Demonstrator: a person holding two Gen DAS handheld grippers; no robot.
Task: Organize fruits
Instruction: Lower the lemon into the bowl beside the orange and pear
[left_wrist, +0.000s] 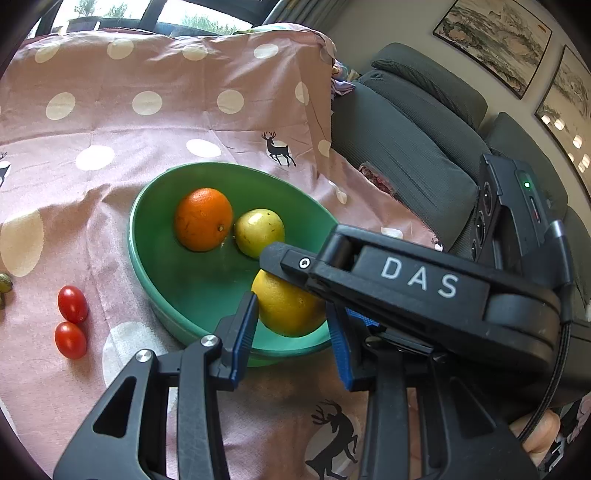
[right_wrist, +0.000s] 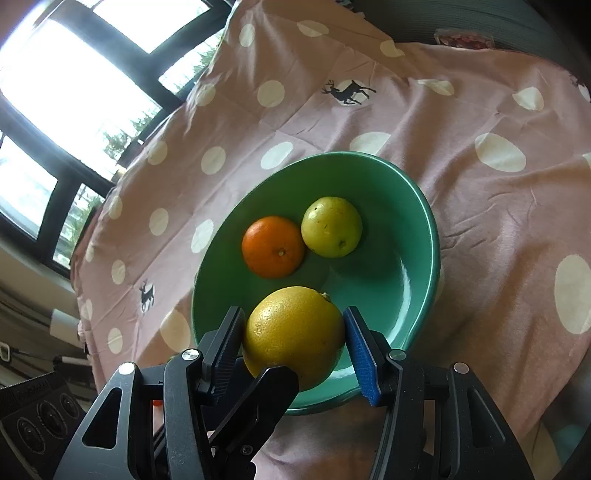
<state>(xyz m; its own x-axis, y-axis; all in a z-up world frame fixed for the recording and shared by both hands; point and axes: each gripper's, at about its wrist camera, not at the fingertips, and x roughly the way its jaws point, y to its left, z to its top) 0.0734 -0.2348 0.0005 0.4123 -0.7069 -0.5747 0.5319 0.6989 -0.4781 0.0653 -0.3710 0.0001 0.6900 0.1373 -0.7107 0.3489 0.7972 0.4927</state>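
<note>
Right gripper clamped on yellow citrus at its widest girth, above bowl rim. Firm, heavyish, waxy; likely slips if squeezed off-centre. Left gripper apart, empty.

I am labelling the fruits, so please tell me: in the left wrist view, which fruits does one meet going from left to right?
Two red tomatoes, one above the other → orange → green-yellow citrus → large yellow citrus, the last three in the green bowl.
</note>
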